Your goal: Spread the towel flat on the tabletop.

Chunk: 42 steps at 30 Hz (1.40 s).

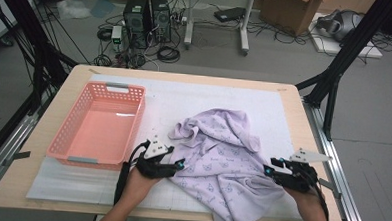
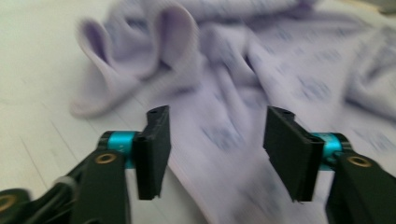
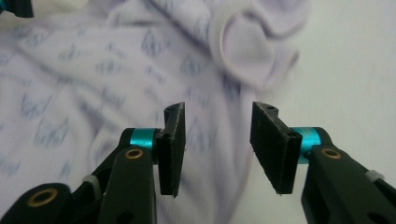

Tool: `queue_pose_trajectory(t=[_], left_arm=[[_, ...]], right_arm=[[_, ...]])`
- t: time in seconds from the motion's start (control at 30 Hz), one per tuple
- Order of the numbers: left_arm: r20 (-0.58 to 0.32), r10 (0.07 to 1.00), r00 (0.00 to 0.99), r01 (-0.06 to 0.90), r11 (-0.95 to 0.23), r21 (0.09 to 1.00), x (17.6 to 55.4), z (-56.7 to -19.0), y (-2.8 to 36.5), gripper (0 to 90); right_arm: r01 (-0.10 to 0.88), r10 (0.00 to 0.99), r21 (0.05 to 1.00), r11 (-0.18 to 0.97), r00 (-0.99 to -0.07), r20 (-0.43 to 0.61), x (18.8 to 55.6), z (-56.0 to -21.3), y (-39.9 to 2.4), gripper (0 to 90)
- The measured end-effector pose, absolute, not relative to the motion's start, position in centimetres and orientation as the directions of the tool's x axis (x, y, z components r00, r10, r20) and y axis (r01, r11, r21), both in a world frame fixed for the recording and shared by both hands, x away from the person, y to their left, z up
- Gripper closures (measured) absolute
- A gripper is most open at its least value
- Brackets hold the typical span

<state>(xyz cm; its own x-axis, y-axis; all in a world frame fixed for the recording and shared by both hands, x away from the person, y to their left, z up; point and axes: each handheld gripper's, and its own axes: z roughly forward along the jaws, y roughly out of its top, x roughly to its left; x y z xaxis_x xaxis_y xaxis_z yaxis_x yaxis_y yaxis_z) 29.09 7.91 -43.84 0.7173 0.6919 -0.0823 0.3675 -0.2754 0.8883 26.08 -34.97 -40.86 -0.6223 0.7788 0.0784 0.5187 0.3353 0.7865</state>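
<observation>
1. A wooden bench (image 1: 294, 102) carries a white mat (image 1: 184, 97) that covers most of its top.
2. A crumpled lilac garment (image 1: 222, 161) with a small dark print lies on the mat, right of centre and toward the near edge; its lowest fold hangs over that edge.
3. A pink plastic basket (image 1: 65, 130) sits on the left part of the mat, its long sides running from the near edge toward the far edge. Nothing shows inside it.
4. The left gripper (image 1: 180, 164) hovers at the garment's left border, just beside the basket's near right corner, and points right toward the cloth.
5. In the left gripper view, the left gripper (image 2: 217, 144) has its jaws spread wide, with nothing between them; the garment (image 2: 261, 84) lies below and ahead, with a raised fold toward the upper left.
6. The right gripper (image 1: 267, 169) is at the garment's right border, near the bench's near right corner, and points left.
7. In the right gripper view, the right gripper (image 3: 217, 142) has its jaws apart, gripping nothing, above the garment's (image 3: 93, 84) edge, where cloth meets bare mat (image 3: 350, 70).
8. Computer towers (image 1: 148, 18), cables and a cardboard box (image 1: 293, 9) stand on the floor beyond the far edge.
</observation>
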Motion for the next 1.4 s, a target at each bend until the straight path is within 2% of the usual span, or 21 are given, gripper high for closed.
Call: queue_pose_trajectory(t=[0.1, 0.2, 0.4, 0.57, 0.67, 0.73, 0.77, 0.83, 0.87, 1.0, 1.1, 1.2, 1.33, 1.4], left_arm=[[-0.121, 0.719, 0.685, 0.396, -0.227, 0.89, 31.3, -44.5, 7.7, 39.9], [-0.12, 0.732, 0.671, 0.407, -0.228, 0.885, 32.2, -44.8, 7.4, 40.0], [-0.114, 0.724, 0.68, 0.43, -0.268, 0.862, 33.7, -44.4, 6.6, 40.7], [-0.114, 0.726, 0.678, 0.461, -0.299, 0.836, 35.5, -44.6, 5.2, 40.6], [-0.105, 0.735, 0.67, 0.48, -0.32, 0.817, 36.1, -44.9, 4.8, 41.2], [-0.083, 0.738, 0.67, 0.478, -0.342, 0.809, 36.1, -45.0, 4.5, 48.3], [-0.077, 0.737, 0.671, 0.473, -0.345, 0.811, 36.0, -45.0, 4.5, 50.5], [-0.077, 0.725, 0.684, 0.467, -0.355, 0.81, 35.9, -45.0, 4.4, 62.6], [-0.068, 0.724, 0.687, 0.463, -0.363, 0.809, 35.9, -45.0, 4.4, 65.8], [-0.053, 0.721, 0.691, 0.449, -0.37, 0.813, 35.7, -45.0, 4.3, 77.2], [-0.048, 0.737, 0.674, 0.447, -0.355, 0.821, 35.7, -44.9, 4.6, 82.8], [-0.024, 0.76, 0.65, 0.454, -0.363, 0.813, 35.5, -44.9, 5.2, 85.9], [-0.023, 0.791, 0.612, 0.438, -0.315, 0.842, 35.2, -44.8, 6.1, 86.5], [-0.034, 0.799, 0.601, 0.439, -0.294, 0.849, 35.1, -44.8, 6.4, 84.6]], right_arm=[[0.49, 0.771, 0.807, 0.33, -0.633, 0.069, 28.5, -40.3, -33.2, 51.2], [0.488, 0.768, 0.807, 0.332, -0.637, 0.069, 30.8, -40.3, -31.4, 48.2], [0.475, 0.768, 0.787, 0.392, -0.64, 0.004, 33.4, -40.7, -29.6, 46.5], [0.491, 0.778, 0.768, 0.41, -0.628, -0.014, 35.5, -41.0, -28.8, 52.8], [0.51, 0.782, 0.757, 0.409, -0.623, -0.003, 36.8, -41.5, -28.7, 63.3], [0.507, 0.779, 0.76, 0.407, -0.627, 0.001, 37.4, -41.8, -28.8, 71.5], [0.505, 0.781, 0.761, 0.407, -0.625, -0.003, 37.7, -41.9, -28.9, 72.8], [0.514, 0.795, 0.763, 0.392, -0.607, 0.0, 38.4, -42.1, -29.2, 77.1], [0.519, 0.805, 0.763, 0.384, -0.593, -0.002, 38.9, -42.1, -29.4, 79.3], [0.536, 0.841, 0.77, 0.346, -0.541, -0.002, 40.4, -41.8, -30.1, 81.7], [0.527, 0.857, 0.788, 0.317, -0.515, 0.0, 41.2, -41.5, -30.5, 81.7], [0.537, 0.895, 0.798, 0.273, -0.446, -0.006, 42.2, -41.0, -31.1, 82.1], [0.56, 0.948, 0.812, 0.166, -0.316, 0.024, 43.3, -40.8, -31.8, 81.8], [0.562, 0.953, 0.813, 0.152, -0.3, 0.03, 43.5, -40.9, -31.4, 77.5]])
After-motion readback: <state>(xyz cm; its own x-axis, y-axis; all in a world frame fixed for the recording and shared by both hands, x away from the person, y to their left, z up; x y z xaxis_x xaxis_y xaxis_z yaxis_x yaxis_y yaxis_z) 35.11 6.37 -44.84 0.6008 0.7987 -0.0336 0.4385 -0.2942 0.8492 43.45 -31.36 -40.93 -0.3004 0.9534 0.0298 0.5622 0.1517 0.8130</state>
